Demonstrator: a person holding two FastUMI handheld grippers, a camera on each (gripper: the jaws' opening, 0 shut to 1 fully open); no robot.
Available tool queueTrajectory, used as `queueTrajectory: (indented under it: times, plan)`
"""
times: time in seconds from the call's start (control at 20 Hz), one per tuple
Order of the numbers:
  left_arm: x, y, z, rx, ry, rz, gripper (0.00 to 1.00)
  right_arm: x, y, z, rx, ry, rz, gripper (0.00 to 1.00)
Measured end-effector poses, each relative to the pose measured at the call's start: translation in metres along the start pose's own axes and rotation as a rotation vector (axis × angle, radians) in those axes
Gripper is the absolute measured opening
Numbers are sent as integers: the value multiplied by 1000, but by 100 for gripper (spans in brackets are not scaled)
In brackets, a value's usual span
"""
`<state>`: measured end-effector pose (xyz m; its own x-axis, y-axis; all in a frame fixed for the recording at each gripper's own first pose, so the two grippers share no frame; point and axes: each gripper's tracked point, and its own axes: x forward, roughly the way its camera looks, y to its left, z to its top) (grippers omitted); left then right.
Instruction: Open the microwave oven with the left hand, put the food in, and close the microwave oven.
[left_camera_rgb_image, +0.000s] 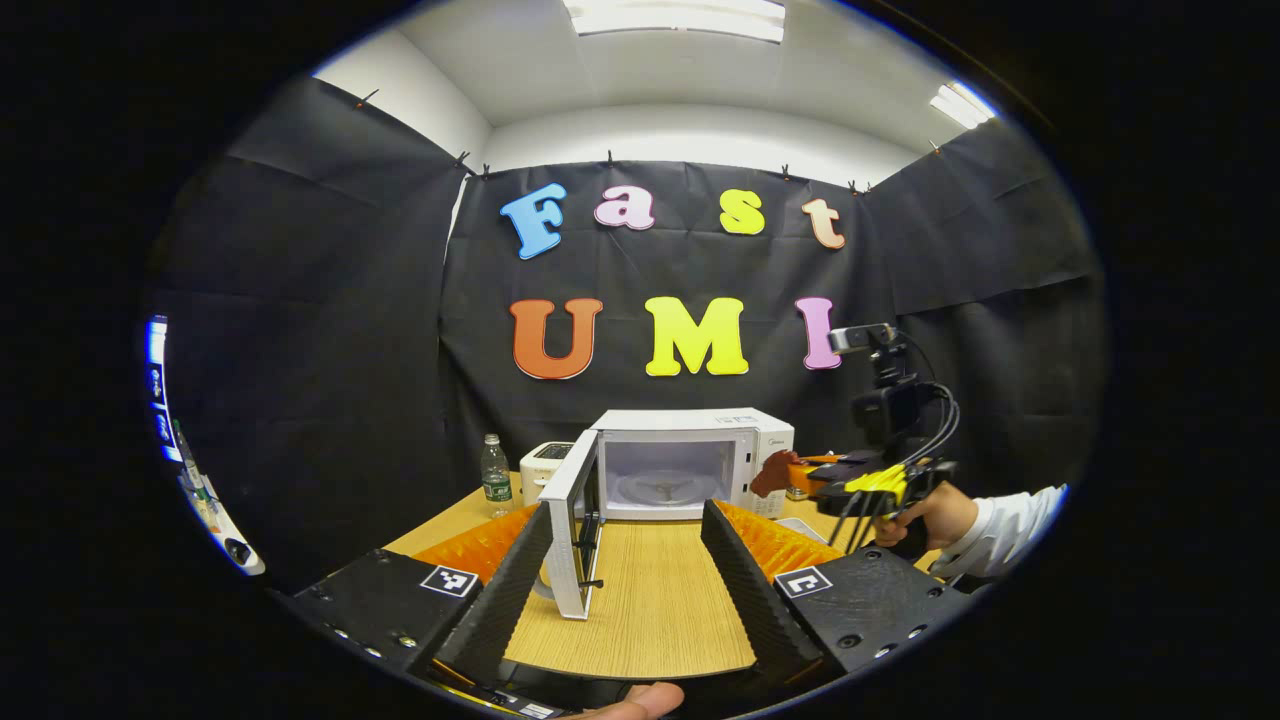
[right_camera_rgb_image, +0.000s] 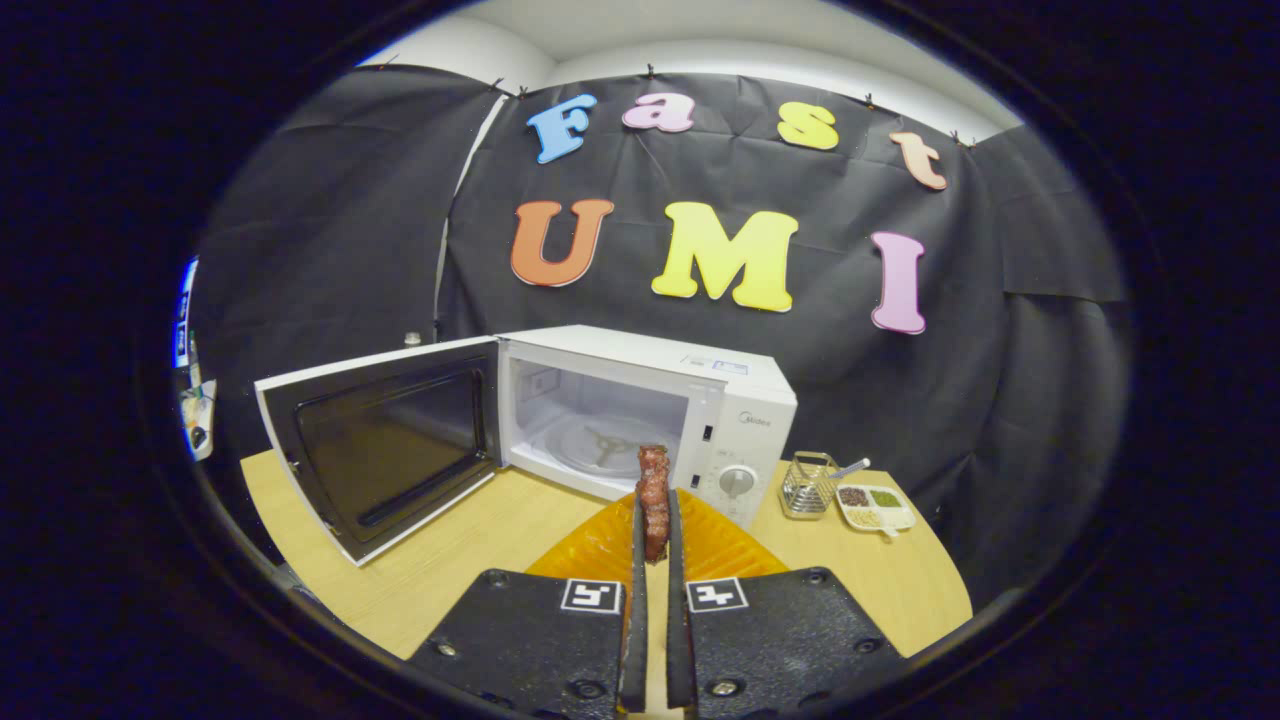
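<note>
A white microwave oven (left_camera_rgb_image: 690, 450) (right_camera_rgb_image: 650, 400) stands at the back of a wooden table (left_camera_rgb_image: 650, 600), its door (left_camera_rgb_image: 572, 520) (right_camera_rgb_image: 385, 440) swung wide open to the left and a glass turntable (right_camera_rgb_image: 600, 445) inside. My left gripper (left_camera_rgb_image: 625, 530) is open, nothing between its fingers, right beside the door's edge. My right gripper (right_camera_rgb_image: 652, 545) is shut on a reddish-brown piece of food (right_camera_rgb_image: 653, 485), held upright in front of the cavity's right side. In the left gripper view the right gripper (left_camera_rgb_image: 870, 480) hovers at the right with the food (left_camera_rgb_image: 772, 472), held by a hand in a white sleeve.
A water bottle (left_camera_rgb_image: 496, 472) and a white toaster (left_camera_rgb_image: 543, 465) stand left of the microwave. To its right are a wire holder (right_camera_rgb_image: 808, 485) and a white dish of seasonings (right_camera_rgb_image: 876, 505). A black cloth wall backs the table.
</note>
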<state>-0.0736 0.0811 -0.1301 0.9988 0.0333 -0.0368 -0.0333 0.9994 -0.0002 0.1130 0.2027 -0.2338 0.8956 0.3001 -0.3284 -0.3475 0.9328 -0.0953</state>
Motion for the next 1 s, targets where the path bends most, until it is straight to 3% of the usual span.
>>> queueTrajectory:
  times: [0.6,1.0]
  plan:
    - [22,22,-2,7,-34,4,92,204,61,-4,157,-78,-91,11]
    - [48,49,-16,5,4,62,92,284,73,-15,364,-32,-119,11]
